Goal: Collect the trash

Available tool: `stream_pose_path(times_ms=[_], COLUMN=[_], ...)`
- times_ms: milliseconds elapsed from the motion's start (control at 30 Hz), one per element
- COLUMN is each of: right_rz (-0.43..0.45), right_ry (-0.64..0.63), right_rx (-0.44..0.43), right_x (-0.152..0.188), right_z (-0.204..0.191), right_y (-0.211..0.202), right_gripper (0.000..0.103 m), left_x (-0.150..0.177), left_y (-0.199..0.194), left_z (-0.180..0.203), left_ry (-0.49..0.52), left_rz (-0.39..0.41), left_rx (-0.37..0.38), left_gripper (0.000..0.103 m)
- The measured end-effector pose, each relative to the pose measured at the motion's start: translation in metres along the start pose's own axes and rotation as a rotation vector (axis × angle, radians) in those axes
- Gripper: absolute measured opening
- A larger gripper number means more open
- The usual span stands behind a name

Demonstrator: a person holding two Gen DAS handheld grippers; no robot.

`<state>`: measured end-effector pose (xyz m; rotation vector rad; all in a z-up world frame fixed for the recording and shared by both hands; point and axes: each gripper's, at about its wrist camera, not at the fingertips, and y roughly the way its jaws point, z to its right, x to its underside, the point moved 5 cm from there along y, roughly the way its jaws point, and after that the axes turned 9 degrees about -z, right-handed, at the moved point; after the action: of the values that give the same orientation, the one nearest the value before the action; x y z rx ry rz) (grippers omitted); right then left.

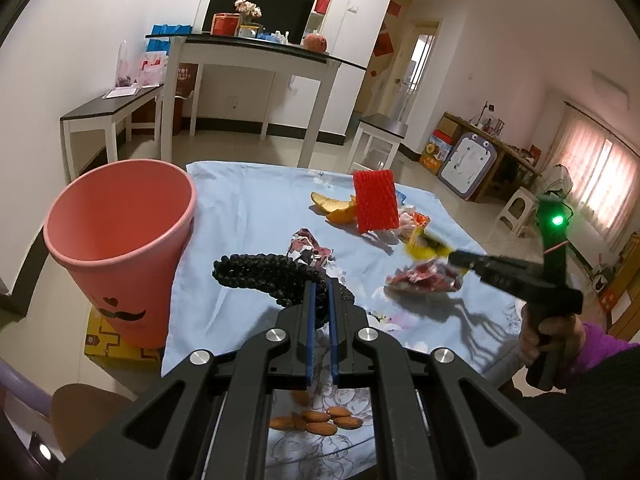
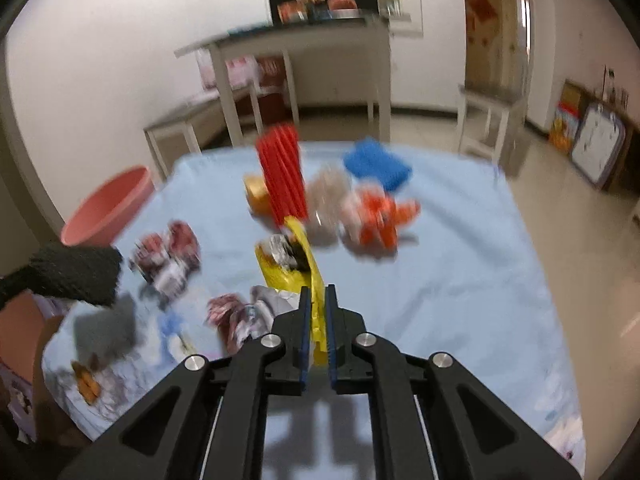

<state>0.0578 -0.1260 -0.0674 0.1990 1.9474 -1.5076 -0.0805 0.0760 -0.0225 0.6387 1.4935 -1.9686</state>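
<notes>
A: On the tabletop (image 1: 240,208), under a pale blue cloth: trash all over. Nearest the left hand-held gripper (image 1: 320,286)?

B: Clamped narrow on a black foam net (image 1: 256,272), held just above the cloth. To its left, off the tabletop's edge, a pink bin (image 1: 116,220), mouth open, standing on a yellow box (image 1: 116,344).

A: And the right hand-held gripper (image 2: 316,292)?

B: Pinched tight on a yellow wrapper (image 2: 292,264), up over the middle of the cloth, blurred. Held from behind by a hand (image 1: 548,332) in a purple sleeve.

A: In the way between that and the pink bin?

B: The black foam net itself and the left hand-held gripper. Also a crumpled red-and-white wrapper (image 1: 310,246) lying flat on the cloth between them. Another red wrapper (image 1: 424,278) just below the yellow wrapper.

A: Farther back?

B: A red foam net (image 1: 376,202) standing upright, with orange peel (image 1: 336,208) touching its left side. To its right an orange-and-white wrapper (image 2: 380,216), and a blue foam net (image 2: 378,164) behind that.

A: Close to the near edge?

B: A small heap of almonds (image 1: 316,422) on the flowered part of the cloth, right below the left jaws, well apart from the wrappers.
</notes>
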Motion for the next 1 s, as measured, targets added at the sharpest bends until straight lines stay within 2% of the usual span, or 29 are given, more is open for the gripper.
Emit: stream_pose_path(times_ms=[67, 133, 200, 267, 400, 467, 533, 633, 800, 833, 867, 933, 967, 1000], right_rz=[-0.029, -0.035, -0.004, 0.031, 0.025, 0.001, -0.026, -0.071, -0.107, -0.113, -0.118, -0.128, -0.121, -0.115], right_ry=[0.02, 0.044, 0.064, 0.05, -0.091, -0.159, -0.209, -0.266, -0.359, -0.365, -0.367, -0.357, -0.349, -0.34], right_rx=[0.015, 0.028, 0.026, -0.015, -0.129, -0.122, -0.099, -0.108, -0.007, 0.004, 0.009, 0.001, -0.007, -0.019], right_x=[0.004, 0.005, 0.002, 0.0, 0.003, 0.007, 0.012, 0.018, 0.025, 0.026, 0.027, 0.027, 0.026, 0.025], right_z=[0.009, 0.018, 0.025, 0.024, -0.007, -0.023, -0.034, -0.046, -0.052, -0.051, -0.051, -0.049, -0.048, -0.048], right_y=[0.007, 0.006, -0.004, -0.017, -0.029, -0.023, -0.016, -0.005, 0.02, 0.024, 0.027, 0.03, 0.029, 0.026], right_gripper=[0.017, 0.038, 0.04, 0.04, 0.042, 0.053, 0.055, 0.055, 0.055, 0.047, 0.031, 0.026, 0.018, 0.016], left_x=[0.0, -0.001, -0.001, -0.002, -0.002, -0.002, -0.002, -0.001, 0.001, 0.001, 0.001, 0.002, 0.001, 0.001], left_y=[0.002, 0.004, 0.005, 0.006, 0.007, 0.006, 0.005, 0.003, 0.003, 0.001, 0.001, -0.001, -0.002, -0.003], left_z=[0.001, 0.002, 0.002, 0.003, 0.005, 0.005, 0.005, 0.005, 0.001, 0.001, 0.001, 0.0, -0.001, -0.001], left_ry=[0.003, 0.004, 0.005, 0.008, 0.013, 0.013, 0.015, 0.016, -0.001, -0.001, -0.001, -0.002, -0.004, -0.005], left_rz=[-0.004, -0.007, -0.007, -0.009, -0.012, -0.01, -0.007, -0.003, -0.005, -0.004, -0.002, 0.001, 0.004, 0.006], left_rx=[0.0, 0.003, 0.006, 0.009, 0.012, 0.013, 0.011, 0.007, 0.001, 0.0, 0.0, -0.001, 0.0, 0.001], left_gripper=[0.006, 0.005, 0.005, 0.005, 0.006, 0.006, 0.006, 0.006, 0.006, 0.006, 0.006, 0.005, 0.005, 0.005])
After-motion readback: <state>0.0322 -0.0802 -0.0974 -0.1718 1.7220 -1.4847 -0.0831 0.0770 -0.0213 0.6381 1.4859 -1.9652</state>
